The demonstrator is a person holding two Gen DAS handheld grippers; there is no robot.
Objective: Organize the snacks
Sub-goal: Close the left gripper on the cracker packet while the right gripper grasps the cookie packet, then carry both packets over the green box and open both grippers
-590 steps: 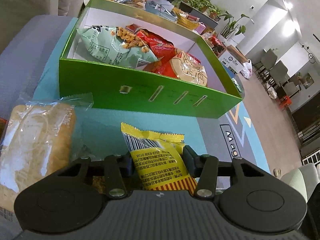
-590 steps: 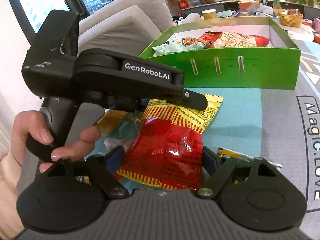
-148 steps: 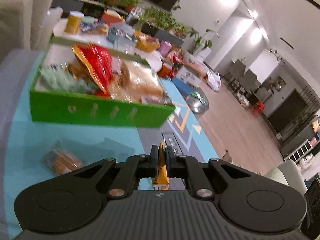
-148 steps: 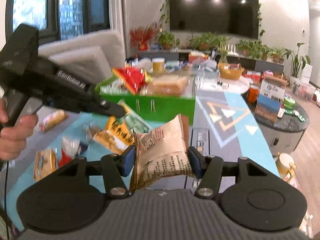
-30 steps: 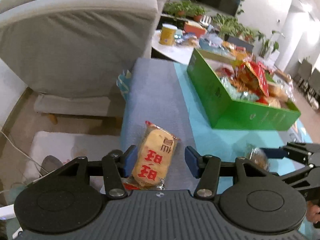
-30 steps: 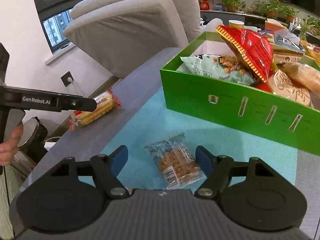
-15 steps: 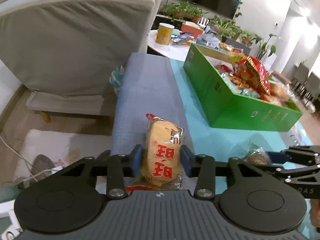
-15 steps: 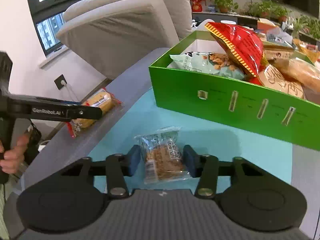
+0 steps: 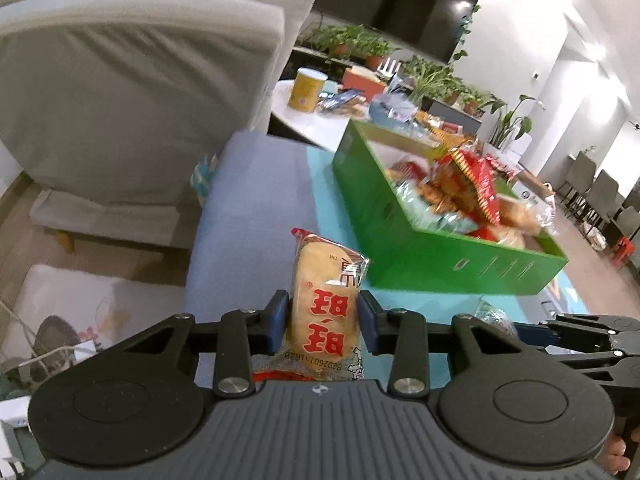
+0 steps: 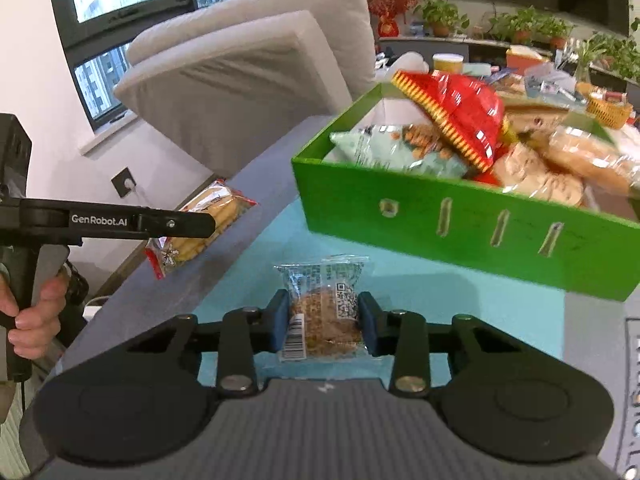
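Note:
My left gripper (image 9: 323, 322) is shut on a yellow rice-cracker packet (image 9: 325, 300) with red characters and holds it above the grey table. The same packet (image 10: 204, 224) shows in the right wrist view, in the left gripper's fingers (image 10: 180, 222). My right gripper (image 10: 323, 322) is shut on a clear-wrapped brown biscuit packet (image 10: 324, 308) over the teal mat. The green box (image 10: 460, 224) holds several snack bags, with a red bag (image 10: 460, 108) standing on top. The box also shows in the left wrist view (image 9: 420, 256).
A grey armchair (image 9: 132, 92) stands left of the table. A white round table (image 9: 320, 120) with a yellow cup (image 9: 306, 90) and clutter lies behind the box. The teal mat (image 10: 440, 300) lies under the box. The right gripper's fingers (image 9: 580, 332) reach in at the right.
Both grippers have closed tighter on their packets and lifted them off the table. The box looks nearer in both views.

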